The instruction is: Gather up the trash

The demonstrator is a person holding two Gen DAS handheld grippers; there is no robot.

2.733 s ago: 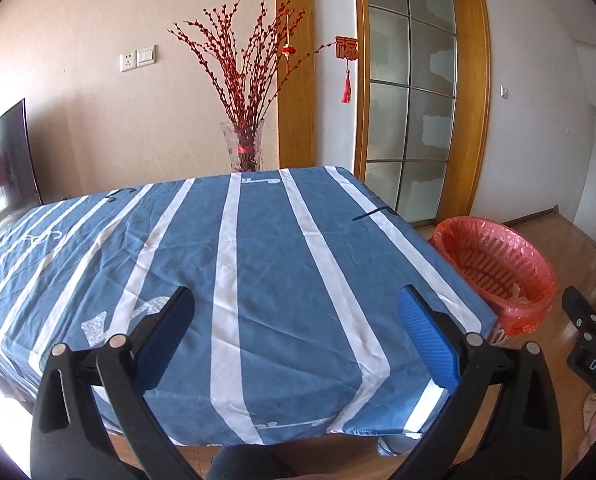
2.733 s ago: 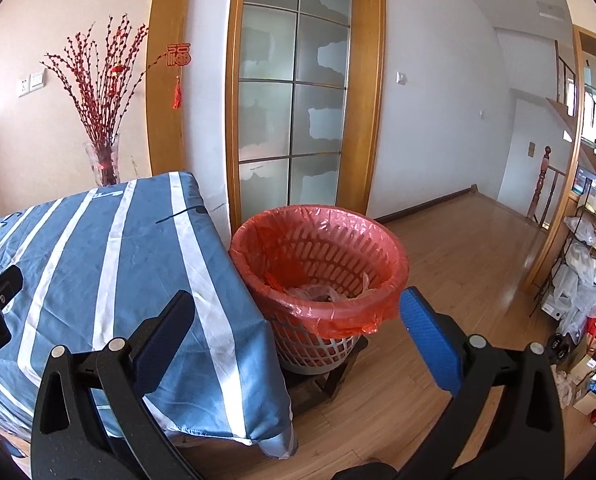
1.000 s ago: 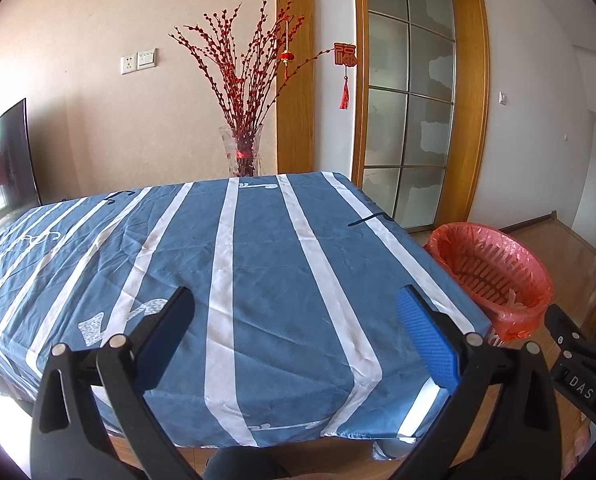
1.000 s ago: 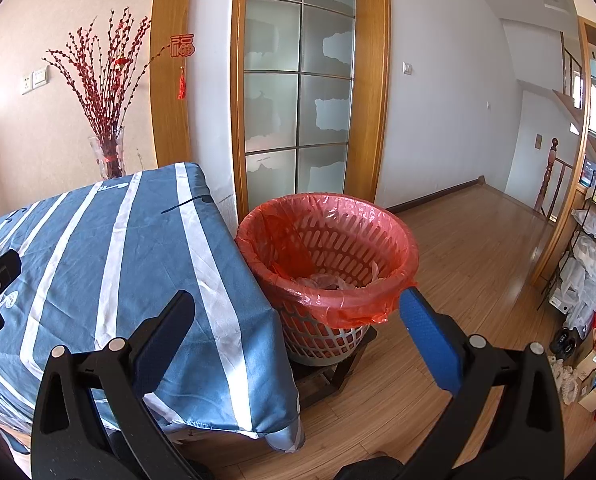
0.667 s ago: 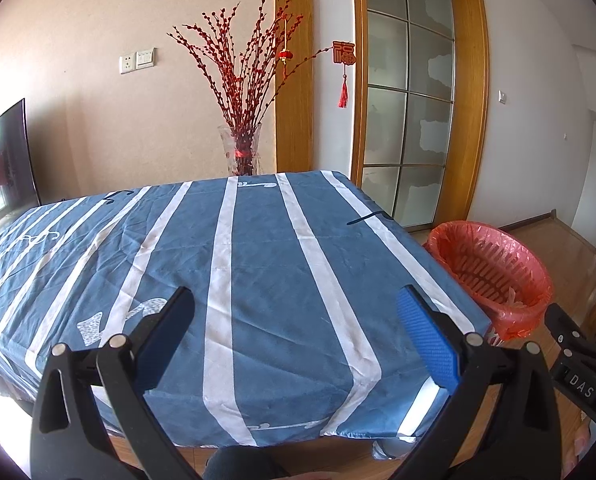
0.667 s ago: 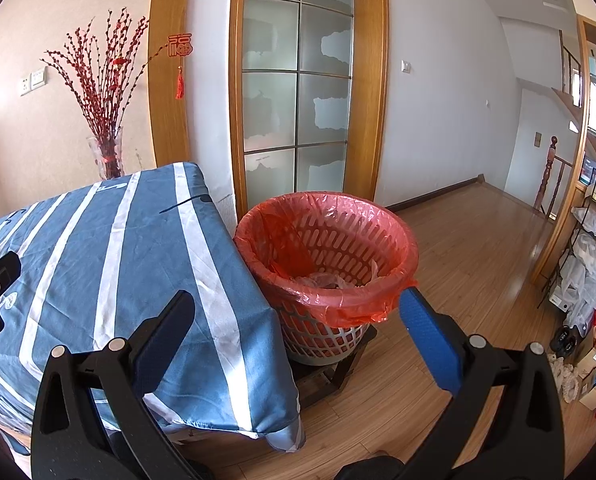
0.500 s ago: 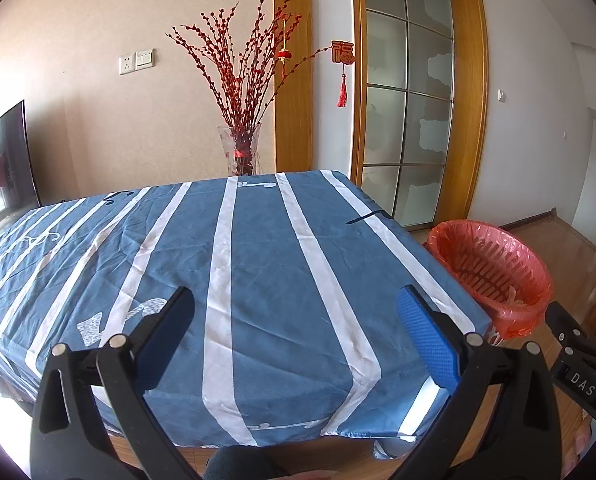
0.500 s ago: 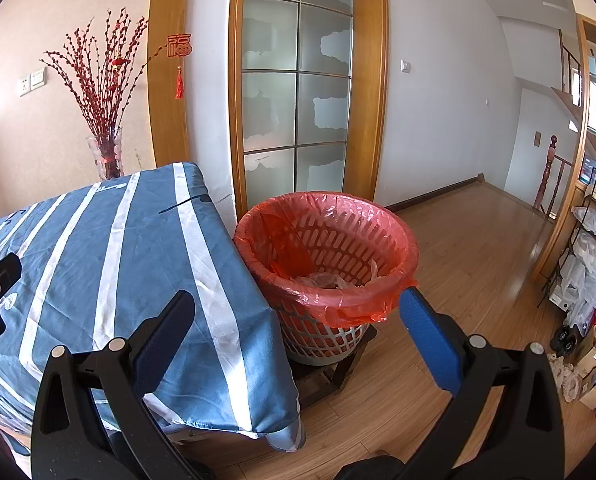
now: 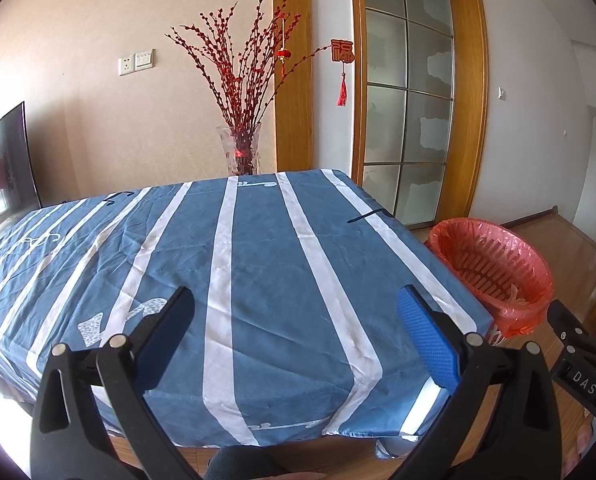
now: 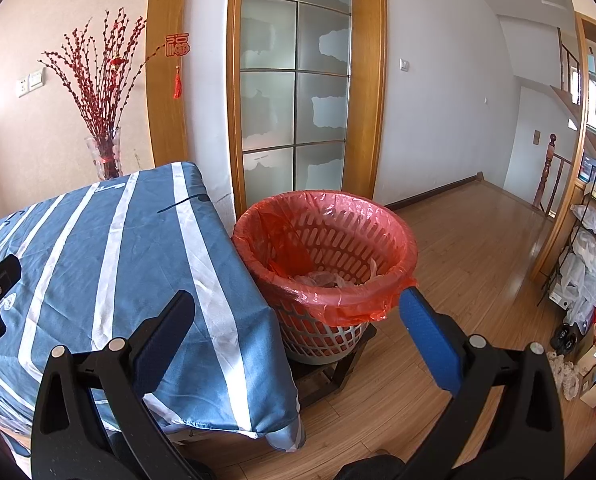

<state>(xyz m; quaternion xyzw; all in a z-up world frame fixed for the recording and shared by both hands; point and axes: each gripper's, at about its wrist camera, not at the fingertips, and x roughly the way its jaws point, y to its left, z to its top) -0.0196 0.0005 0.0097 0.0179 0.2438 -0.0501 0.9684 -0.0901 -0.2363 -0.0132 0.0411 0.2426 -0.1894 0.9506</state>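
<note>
Living rm w/ pinkish wall, wood-framed frosted glass door (image 10: 294,92) and wood floor (image 10: 470,248). Bench (image 9: 258,264) was covered by a blue cloth w/ white stripes; nothing lay on the cloth in either view. Glass vase (image 9: 240,152) of red berry branches stood behind the bench's far edge, a red tassel charm (image 9: 342,68) hanging from one branch.

Trash basket (image 10: 326,268), white plastic lattice w/ red liner bag folded over the rim, sat on a low dark stand just beside the bench's right side, rim touching the hanging cloth. Crumpled clear plastic trash (image 10: 322,278) lay at its bottom.

Left hand-held gripper (image 9: 294,320) hovered over the bench's near edge, jaws spread wide, nothing btwn them. Right hand-held gripper (image 10: 296,320) pointed at the basket's near rim, jaws likewise wide apart and holding nothing; its right blue pad (image 10: 430,340) sat in front of the liner's edge.

Shelf rack (image 10: 594,248) w/ bags at far right.
</note>
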